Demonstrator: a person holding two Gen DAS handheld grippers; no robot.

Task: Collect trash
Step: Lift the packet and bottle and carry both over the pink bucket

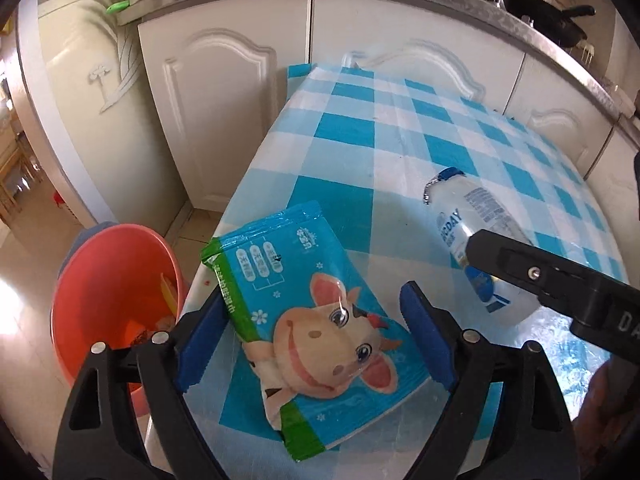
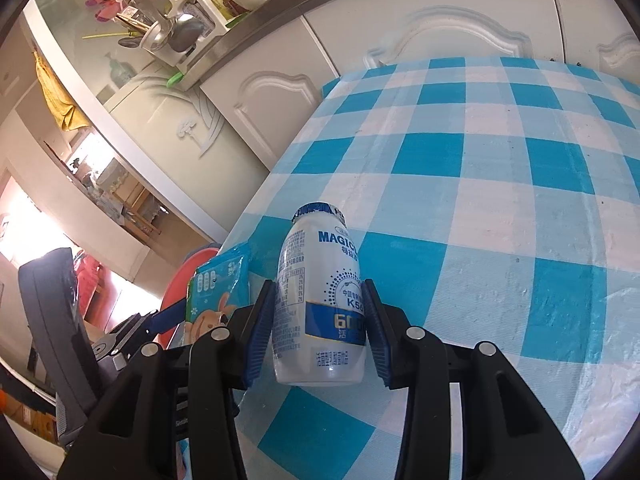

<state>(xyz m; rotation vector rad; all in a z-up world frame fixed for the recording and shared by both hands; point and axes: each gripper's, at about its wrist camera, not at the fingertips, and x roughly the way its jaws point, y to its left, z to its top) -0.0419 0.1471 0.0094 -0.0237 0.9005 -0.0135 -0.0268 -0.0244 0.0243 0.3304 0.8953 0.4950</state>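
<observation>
The left gripper (image 1: 308,328) stands with its blue-padded fingers (image 1: 426,340) wide apart, one on each side of a flat blue-and-green plastic wet-wipe packet printed with a cartoon cow (image 1: 304,312). The pads do not press on it; the packet lies loose on the table, slanted, with its near corner hanging over the front edge. Whether the left pad just brushes the packet's green edge is hard to tell from this angle.

The right gripper (image 2: 316,320) is clamped on a small white plastic drink bottle with a blue label and blue foil top (image 2: 320,300), both blue pads against its sides at mid-height. In the left wrist view the bottle (image 1: 476,236) leans with its top pointing away and to the left, the black finger crossing over it, and seems lifted just off the cloth.

Both things are over a table covered by a blue-and-white checked plastic cloth (image 1: 400,132). Beside the table's left edge, down on the tiled floor, stands a round orange-red plastic bucket (image 1: 100,280) with a few scraps lying inside. Behind the table run white panelled cabinet doors (image 1: 224,92) under a grey countertop, where a black frying pan (image 1: 544,16) sits at the far right.
</observation>
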